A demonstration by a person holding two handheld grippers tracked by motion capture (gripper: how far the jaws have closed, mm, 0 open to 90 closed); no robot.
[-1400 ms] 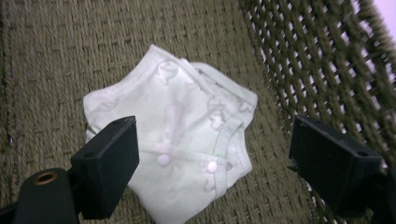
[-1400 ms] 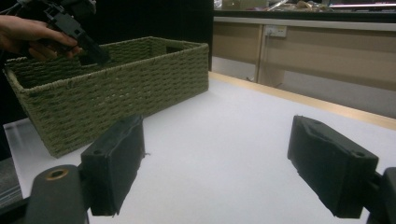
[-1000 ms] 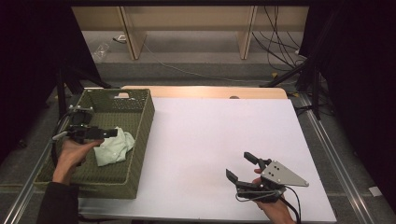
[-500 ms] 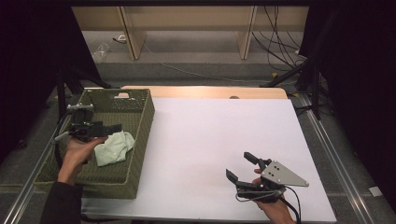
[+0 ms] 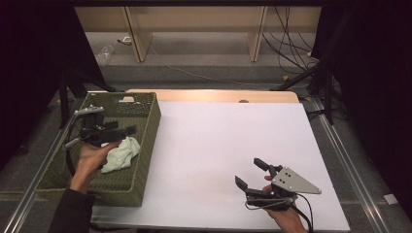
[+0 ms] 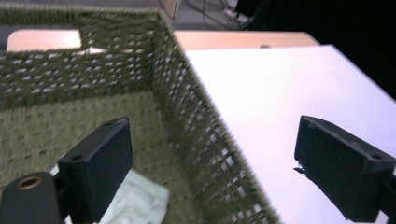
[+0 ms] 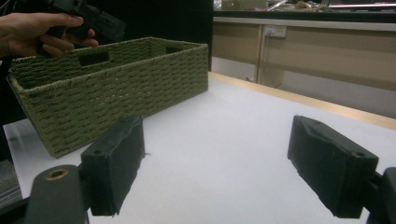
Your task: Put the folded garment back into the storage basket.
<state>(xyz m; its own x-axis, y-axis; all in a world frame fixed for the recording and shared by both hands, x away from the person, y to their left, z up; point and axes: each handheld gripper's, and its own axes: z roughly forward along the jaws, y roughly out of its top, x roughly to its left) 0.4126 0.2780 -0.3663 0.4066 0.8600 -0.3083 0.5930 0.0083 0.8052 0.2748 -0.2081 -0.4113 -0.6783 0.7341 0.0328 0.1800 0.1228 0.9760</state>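
**Cloth in basket, left tool lifting clear**

Pale green cloth (image 5: 121, 154) lying crumpled inside the woven basket (image 5: 145, 145), near its right wall. Left tool (image 5: 127, 131) above the basket, jaws wide, gripping nothing, cloth corner just below. Right tool (image 5: 248, 175) low over the white surface (image 5: 218, 141), well apart from the basket, jaws wide and empty too. Step judged: drop done, release stage. Next: draw left tool up and out, clear of the rim.

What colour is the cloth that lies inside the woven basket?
Pale mint green; the cloth shows best in the high view, inside the olive-green basket.
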